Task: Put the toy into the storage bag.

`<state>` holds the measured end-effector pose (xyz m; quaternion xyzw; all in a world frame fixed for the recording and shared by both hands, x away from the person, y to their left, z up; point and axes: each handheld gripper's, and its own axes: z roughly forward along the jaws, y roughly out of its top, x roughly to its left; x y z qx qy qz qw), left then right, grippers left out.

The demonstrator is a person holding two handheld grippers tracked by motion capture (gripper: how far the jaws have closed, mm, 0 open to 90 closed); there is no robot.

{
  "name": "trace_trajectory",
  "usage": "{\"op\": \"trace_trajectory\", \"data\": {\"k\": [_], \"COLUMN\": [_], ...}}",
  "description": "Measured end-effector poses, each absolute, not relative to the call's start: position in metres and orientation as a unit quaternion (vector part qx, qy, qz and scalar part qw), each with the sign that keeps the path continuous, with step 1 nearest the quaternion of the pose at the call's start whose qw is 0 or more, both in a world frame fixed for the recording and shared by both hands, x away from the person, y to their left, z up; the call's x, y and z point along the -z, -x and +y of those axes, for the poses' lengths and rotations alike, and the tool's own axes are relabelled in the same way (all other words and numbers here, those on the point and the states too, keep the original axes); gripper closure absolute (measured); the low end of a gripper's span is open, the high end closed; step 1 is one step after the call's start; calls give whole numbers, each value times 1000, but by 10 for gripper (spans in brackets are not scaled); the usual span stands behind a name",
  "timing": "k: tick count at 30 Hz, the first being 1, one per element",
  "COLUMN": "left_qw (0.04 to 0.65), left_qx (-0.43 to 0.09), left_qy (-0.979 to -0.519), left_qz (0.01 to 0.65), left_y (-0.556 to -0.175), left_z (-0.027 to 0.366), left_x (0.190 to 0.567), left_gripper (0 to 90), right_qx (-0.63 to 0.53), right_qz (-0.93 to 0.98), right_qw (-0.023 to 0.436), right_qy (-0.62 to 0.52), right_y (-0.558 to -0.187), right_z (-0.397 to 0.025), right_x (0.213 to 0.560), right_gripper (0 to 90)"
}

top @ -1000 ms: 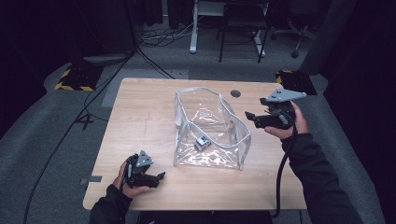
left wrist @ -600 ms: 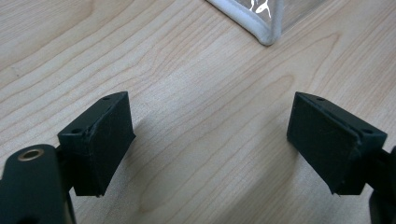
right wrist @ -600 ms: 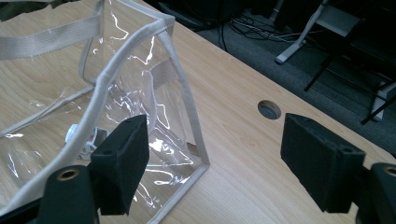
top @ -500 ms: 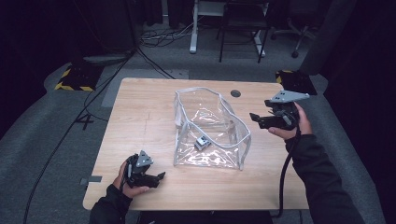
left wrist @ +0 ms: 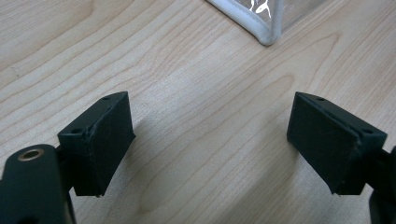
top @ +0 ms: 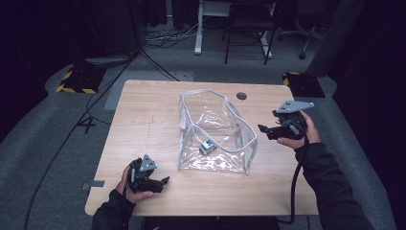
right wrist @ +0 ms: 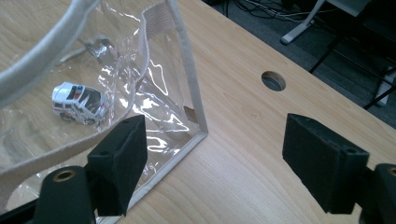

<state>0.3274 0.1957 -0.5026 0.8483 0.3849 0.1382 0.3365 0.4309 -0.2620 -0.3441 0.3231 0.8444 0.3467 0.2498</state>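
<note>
Count: one clear plastic bag [top: 215, 132] with white piping, one toy car [top: 207, 146], two tools. The bag stands open at the middle of the tabletop [top: 143, 120], toward its far edge. The toy car, white with dark windows, lies inside the bag on its floor; its markings are too small to read. No brand or label can be read on the bag.

Left tool [top: 160, 182]: near the front left corner, jaws spread, nothing between them, a bag corner just ahead. Right tool [top: 263, 130]: at the right edge, just beside the bag's right side, jaws spread and empty.

One round hole [top: 241, 96] lies near the far edge.
</note>
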Motion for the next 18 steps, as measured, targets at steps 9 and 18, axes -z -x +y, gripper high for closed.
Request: {"op": "trace_trajectory", "data": {"k": [9, 18], "left_qw": [337, 336], "left_qx": [-138, -138], "left_qy": [-848, -848], "left_qz": [385, 385], "left_y": [-327, -327], "left_z": [196, 196], "left_x": [503, 503], "left_gripper": [148, 148], "right_qx": [-346, -339], "right_qz": [847, 850], "right_qw": [249, 247], "right_qy": [-318, -319], "right_y": [-426, -423], "right_z": [-264, -267], "right_x": [354, 363], "right_gripper": [225, 226]}}
